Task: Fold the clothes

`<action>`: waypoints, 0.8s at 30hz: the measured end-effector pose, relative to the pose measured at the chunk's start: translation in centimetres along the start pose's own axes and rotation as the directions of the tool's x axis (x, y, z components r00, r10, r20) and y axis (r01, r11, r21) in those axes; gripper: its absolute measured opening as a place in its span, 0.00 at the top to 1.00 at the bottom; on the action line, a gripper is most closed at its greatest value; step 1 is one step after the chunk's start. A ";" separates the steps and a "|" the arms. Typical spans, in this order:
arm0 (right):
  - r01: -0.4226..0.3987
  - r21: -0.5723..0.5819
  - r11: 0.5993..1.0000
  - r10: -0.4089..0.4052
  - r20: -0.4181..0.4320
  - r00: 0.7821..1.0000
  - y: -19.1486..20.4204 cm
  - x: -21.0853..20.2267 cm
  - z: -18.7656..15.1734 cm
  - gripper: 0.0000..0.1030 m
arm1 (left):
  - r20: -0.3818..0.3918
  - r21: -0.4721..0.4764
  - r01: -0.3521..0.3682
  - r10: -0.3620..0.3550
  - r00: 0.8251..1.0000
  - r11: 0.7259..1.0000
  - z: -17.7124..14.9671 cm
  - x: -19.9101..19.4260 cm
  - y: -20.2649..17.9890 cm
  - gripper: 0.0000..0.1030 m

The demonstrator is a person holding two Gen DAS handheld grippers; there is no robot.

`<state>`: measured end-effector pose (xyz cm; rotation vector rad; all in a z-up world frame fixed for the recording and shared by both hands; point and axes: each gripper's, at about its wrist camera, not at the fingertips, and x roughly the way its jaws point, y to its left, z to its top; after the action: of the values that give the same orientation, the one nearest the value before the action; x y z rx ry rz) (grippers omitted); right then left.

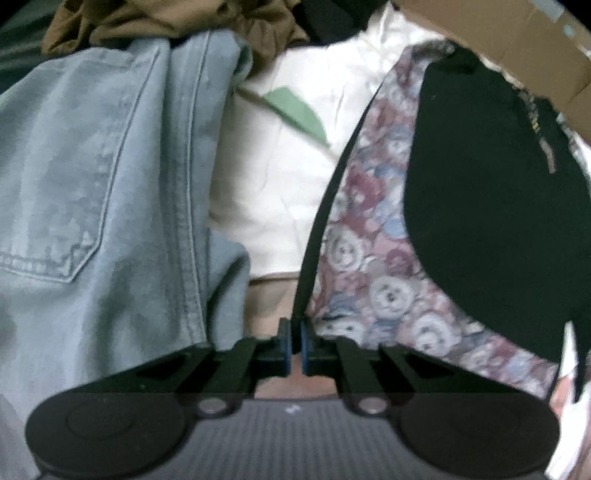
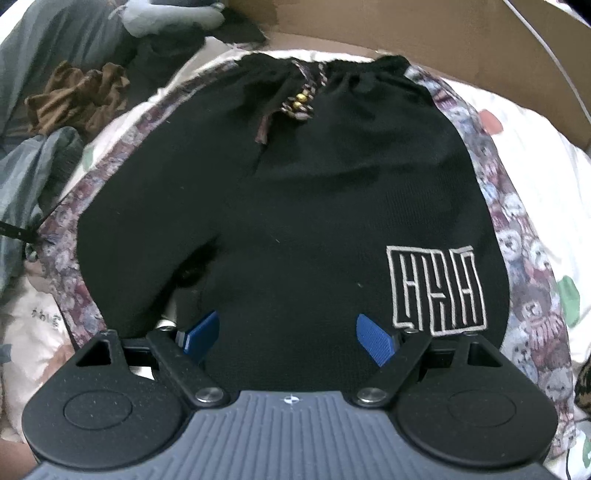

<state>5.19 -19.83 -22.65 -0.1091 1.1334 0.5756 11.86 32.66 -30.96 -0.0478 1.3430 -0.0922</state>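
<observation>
The black knit shorts with teddy-bear patterned side panels [image 2: 280, 206] lie spread flat on a white sheet printed with green and red shapes [image 2: 535, 155], waistband at the far end and leg hems near the cameras. A patterned drawstring with small gold beads [image 2: 301, 99] hangs from the middle of the waistband, and a pale outlined maze-like emblem [image 2: 436, 291] is stitched on the right leg near the hem. In the right wrist view, the right claw [image 2: 288, 338] hangs over the near hem with its blue pads [image 2: 375, 341] spread wide apart and nothing clamped between them; black cloth shows in the gap below. In the left wrist view, the left claw [image 1: 295, 347] is clenched, its blue-edged fingertips [image 1: 306, 345] pinched on a thin dark edge of cloth [image 1: 321, 229] that runs up and away from them along the left border of the shorts' bear-patterned panel [image 1: 373, 258]. To the left of that claw lies a pair of pale blue denim jeans [image 1: 110, 184] with a stitched back pocket facing up, touching the white sheet. Farther off sits a crumpled brown garment [image 1: 166, 22], and a brown cardboard wall [image 2: 406, 33] stands along the far right side. Grey clothes [image 2: 40, 177] are piled at the left edge in the right wrist view.
</observation>
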 end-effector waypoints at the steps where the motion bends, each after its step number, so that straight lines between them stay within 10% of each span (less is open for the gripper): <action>1: -0.005 -0.010 1.000 0.005 0.006 1.000 0.4 0.0 0.2 0.16 | 0.008 -0.005 0.012 -0.012 1.000 1.000 0.1 -0.6 -0.4 0.95; 24: -0.186 -0.143 0.972 0.197 0.068 0.978 9.3 1.1 4.4 0.17 | 0.059 0.002 0.223 -0.223 0.973 0.975 2.2 -3.1 -6.9 0.96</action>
<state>4.59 -9.91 -19.84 -0.0925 1.0314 0.8232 13.03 26.00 -26.83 -0.2039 1.2753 -0.2755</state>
